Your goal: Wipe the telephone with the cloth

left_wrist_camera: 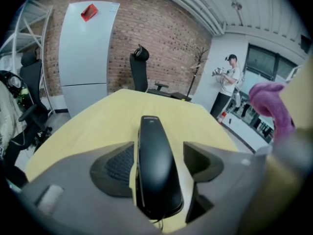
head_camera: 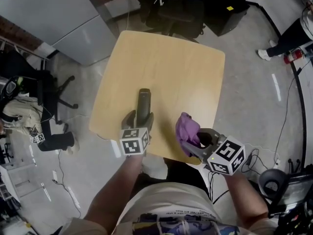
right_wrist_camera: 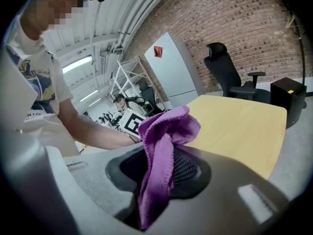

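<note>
A black telephone handset [head_camera: 143,105] lies on the pale wooden table [head_camera: 166,62], pointing away from me. My left gripper [head_camera: 140,119] straddles its near end. In the left gripper view the handset [left_wrist_camera: 155,170] sits between the jaws, with table showing in a gap on its right side, so the pads do not press on it. The right gripper [head_camera: 198,140] hovers over the table's near right edge, shut on a purple cloth [head_camera: 187,128]. From between its pads the cloth [right_wrist_camera: 164,148] bunches upward and hangs down. The same cloth [left_wrist_camera: 270,102] shows at the right of the left gripper view.
The table is small, with its near edge right at my body. On the floor beyond stand a black office chair [head_camera: 178,11], a black box [head_camera: 225,9] and a white cabinet [head_camera: 54,18]. A person [left_wrist_camera: 227,84] stands far right, beside a red extinguisher [head_camera: 293,56].
</note>
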`<state>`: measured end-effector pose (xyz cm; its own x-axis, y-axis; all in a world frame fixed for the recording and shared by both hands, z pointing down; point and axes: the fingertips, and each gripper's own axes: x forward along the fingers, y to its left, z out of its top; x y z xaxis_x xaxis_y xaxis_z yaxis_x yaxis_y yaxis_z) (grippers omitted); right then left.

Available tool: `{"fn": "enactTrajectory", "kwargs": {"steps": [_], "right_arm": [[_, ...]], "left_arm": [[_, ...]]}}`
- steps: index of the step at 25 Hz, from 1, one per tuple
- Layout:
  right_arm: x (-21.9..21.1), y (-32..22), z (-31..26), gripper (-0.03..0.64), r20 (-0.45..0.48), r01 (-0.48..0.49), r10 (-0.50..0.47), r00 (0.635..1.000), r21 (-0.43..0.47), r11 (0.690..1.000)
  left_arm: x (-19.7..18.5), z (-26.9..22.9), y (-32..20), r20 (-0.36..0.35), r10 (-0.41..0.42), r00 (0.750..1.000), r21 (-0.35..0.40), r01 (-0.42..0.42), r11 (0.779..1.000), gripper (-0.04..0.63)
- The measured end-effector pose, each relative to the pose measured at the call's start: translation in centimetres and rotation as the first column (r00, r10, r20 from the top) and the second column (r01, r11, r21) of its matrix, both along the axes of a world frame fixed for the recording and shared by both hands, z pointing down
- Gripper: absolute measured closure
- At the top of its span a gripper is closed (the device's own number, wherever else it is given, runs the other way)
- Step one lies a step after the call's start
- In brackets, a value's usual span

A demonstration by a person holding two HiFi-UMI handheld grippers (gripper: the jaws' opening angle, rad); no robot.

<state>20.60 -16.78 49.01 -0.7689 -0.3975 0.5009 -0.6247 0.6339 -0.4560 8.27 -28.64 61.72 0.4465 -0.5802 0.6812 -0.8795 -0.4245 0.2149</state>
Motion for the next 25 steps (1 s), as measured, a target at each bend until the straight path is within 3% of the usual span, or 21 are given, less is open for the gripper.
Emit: {"fn": "enactTrajectory", "kwargs": {"steps": [6,10,14,17,20,22,25], "right_arm": [[-2.0,0.0,-0.8,0.508,-0.008,-0.004,0.004,1.000,0.042,0.999],[-4.0,0.6,-1.7,0.508,-0.029,-0.010,0.012,0.999,0.074,0.997],[-6.6,1.9,-2.5,0.508,-0.058,-0.043,0.049,0.997,0.102,0.994],[-9.7,3.3,-3.4,0.508,-0.060,-0.069,0.077,0.995,0.124,0.990],[-13.3,5.4,-4.1,0.508,-0.068,-0.078,0.089,0.994,0.147,0.986],[-15.8,6.9,-4.4,0.508,-0.074,-0.091,0.104,0.992,0.161,0.983],[-19.3,9.1,-4.6,0.508,-0.082,-0.114,0.130,0.988,0.175,0.978]], "left_arm": [[-0.8,-3.6,1.7,-0.095,0.069,0.993,0.057,-0.064,0.996,0.244],[-2.2,-6.9,3.9,-0.200,0.141,0.970,0.088,-0.125,0.988,0.243],[-3.6,-10.0,8.1,-0.346,0.302,0.888,0.118,-0.278,0.953,0.273],[-6.1,-12.2,11.3,-0.405,0.383,0.830,0.151,-0.353,0.924,0.309],[-9.2,-14.2,14.6,-0.430,0.437,0.790,0.185,-0.397,0.899,0.431],[-11.4,-15.1,16.5,-0.423,0.476,0.771,0.216,-0.424,0.880,0.560],[-14.5,-15.8,19.0,-0.429,0.524,0.736,0.235,-0.469,0.851,0.592]]}}
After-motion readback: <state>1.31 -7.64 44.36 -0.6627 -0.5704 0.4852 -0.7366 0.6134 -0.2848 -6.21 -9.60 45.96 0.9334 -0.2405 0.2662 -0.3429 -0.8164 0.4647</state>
